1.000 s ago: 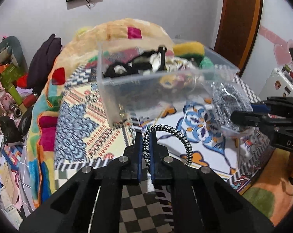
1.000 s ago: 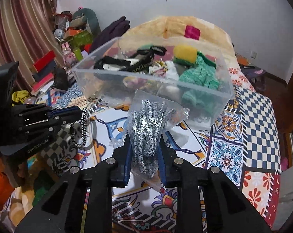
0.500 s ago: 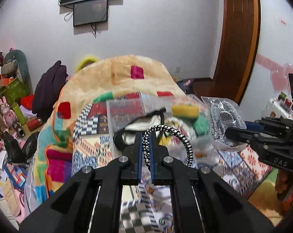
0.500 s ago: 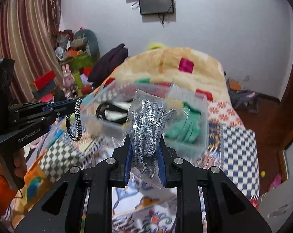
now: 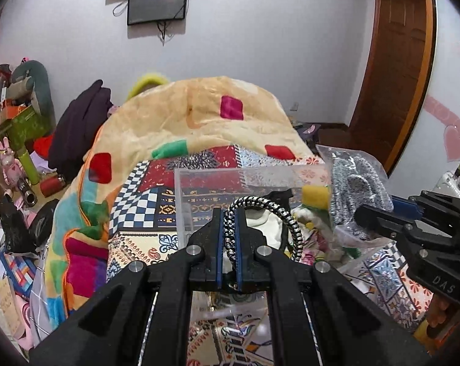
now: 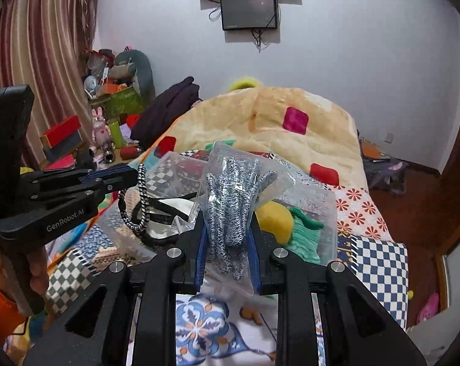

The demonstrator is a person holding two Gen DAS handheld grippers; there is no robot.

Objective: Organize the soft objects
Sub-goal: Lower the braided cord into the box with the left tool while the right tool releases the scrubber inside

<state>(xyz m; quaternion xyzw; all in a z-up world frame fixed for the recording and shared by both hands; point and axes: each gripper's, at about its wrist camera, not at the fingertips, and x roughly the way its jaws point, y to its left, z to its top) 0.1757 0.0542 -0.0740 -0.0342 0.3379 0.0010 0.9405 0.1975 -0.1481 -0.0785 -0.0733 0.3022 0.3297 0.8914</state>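
clamping a braided loop [image 5: 262, 213] at lower center of the left wrist view, the left gripper [image 5: 229, 235] is holding its fingers together on the cord. the right gripper [image 6: 226, 244] is gripping bagged gloves [image 6: 233, 201] at frame center, fingers pressing the bag. both are hovering in front of the clear bin [image 6: 318, 204] on the bed [image 6: 361, 207], mid-frame.

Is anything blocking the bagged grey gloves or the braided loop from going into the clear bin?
Nothing visible does. The clear plastic bin has no lid; the bagged grey speckled gloves in the right gripper and the black-and-white braided loop in the left gripper hang near its open top.
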